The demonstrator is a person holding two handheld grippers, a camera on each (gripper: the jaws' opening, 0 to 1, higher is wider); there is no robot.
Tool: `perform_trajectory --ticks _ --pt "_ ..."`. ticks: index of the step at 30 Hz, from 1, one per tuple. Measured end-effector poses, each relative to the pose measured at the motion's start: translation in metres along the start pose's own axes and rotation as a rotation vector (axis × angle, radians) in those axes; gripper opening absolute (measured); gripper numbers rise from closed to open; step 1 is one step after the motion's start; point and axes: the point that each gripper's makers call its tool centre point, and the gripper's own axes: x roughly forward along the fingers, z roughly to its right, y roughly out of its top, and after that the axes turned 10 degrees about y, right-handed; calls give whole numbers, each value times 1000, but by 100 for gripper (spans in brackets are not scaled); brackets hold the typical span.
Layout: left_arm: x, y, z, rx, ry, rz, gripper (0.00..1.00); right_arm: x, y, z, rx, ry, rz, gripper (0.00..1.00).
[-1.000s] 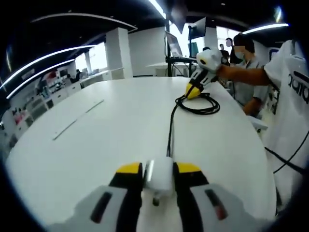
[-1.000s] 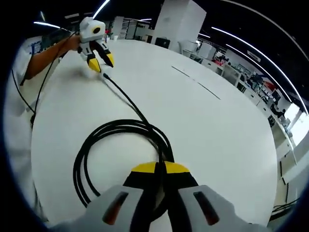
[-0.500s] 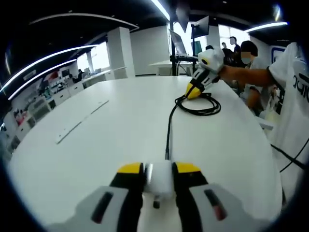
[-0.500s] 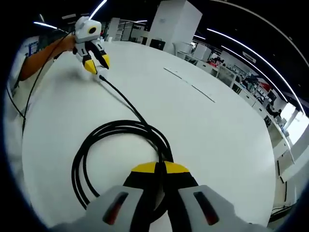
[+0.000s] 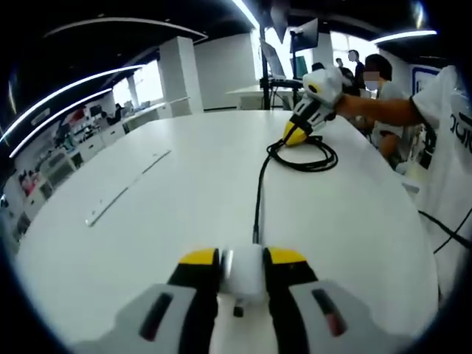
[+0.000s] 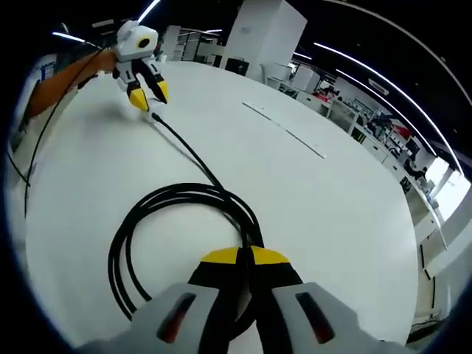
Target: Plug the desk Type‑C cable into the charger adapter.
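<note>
White round table bare around both tools; thin strip on table left of left gripper, well apart. People standing beyond far edge. Left gripper low over table, jaws narrow, clamping white charger adapter. Black cable runs straight ahead from adapter to coil. Right gripper jaws pinched on cable at coil's near side.

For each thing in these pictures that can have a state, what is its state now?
Adapter: clamped in the left tool, cable end at its far face.
Cable: partly coiled on the table, one run straight toward the adapter.
Left tool: shut on the adapter.
Right tool: shut on the cable at the coil.
Table: white, bare around the cable.
</note>
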Motion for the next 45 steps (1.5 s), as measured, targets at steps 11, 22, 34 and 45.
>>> perform_trajectory --ticks 11,22,34,45 --pt "6 2 -12 27 11 -9 23 4 1 7 4 -12 2 2" --pt "-8 19 -8 -93 18 127 33 -4 11 8 -12 -50 76 12" --pt "-61 23 -17 -278 286 346 57 -41 60 -13 81 -44 507 26" --pt "-119 8 8 -430 482 532 68 -81 67 -39 202 -136 745 60"
